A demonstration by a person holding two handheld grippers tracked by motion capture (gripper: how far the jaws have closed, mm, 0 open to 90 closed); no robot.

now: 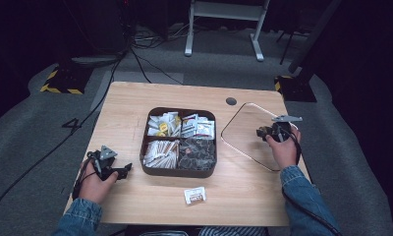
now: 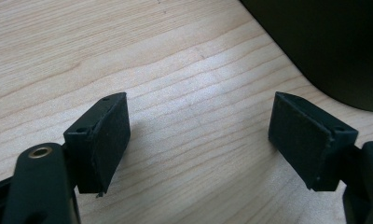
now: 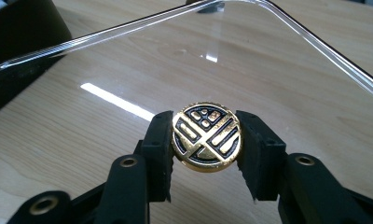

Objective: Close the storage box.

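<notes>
Right gripper view: round gold knob (image 3: 206,136), clear lid (image 3: 268,60).

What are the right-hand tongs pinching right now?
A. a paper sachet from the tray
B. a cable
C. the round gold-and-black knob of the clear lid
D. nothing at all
C: in the right gripper view the right tongs press on both sides of the gold-and-black knob, which sits on the clear lid.
</notes>
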